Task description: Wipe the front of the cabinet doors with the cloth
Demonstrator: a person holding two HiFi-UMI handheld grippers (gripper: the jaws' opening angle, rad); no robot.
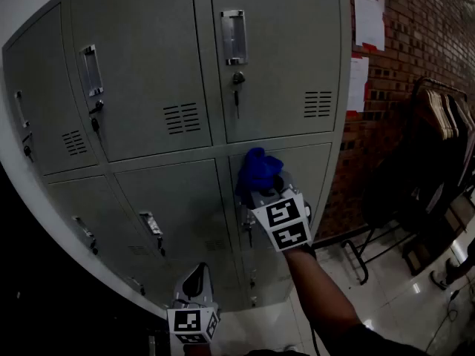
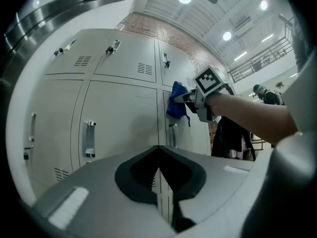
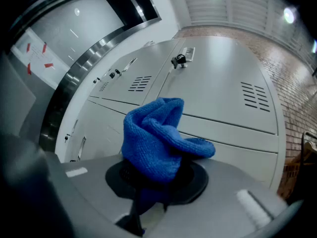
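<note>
A grey metal locker cabinet [image 1: 185, 87] with two rows of doors fills the head view. My right gripper [image 1: 269, 186] is shut on a bunched blue cloth [image 1: 256, 170], held against the top of the lower right door [image 1: 297, 199]. The cloth [image 3: 156, 143] sticks up from the jaws in the right gripper view, with the upper right door [image 3: 218, 88] just beyond. My left gripper [image 1: 194, 284] hangs low in front of the lower middle door [image 1: 178, 213], shut and empty. The left gripper view shows the cloth [image 2: 177, 101] and the right gripper [image 2: 190, 98] at the cabinet.
A brick wall [image 1: 415, 43] with pinned papers [image 1: 369, 17] stands right of the cabinet. A clothes rack [image 1: 438, 124] with dark garments and a chair frame [image 1: 364, 251] sit at the right on the glossy floor. Door handles [image 1: 232, 37] and keys [image 1: 237, 87] protrude from the doors.
</note>
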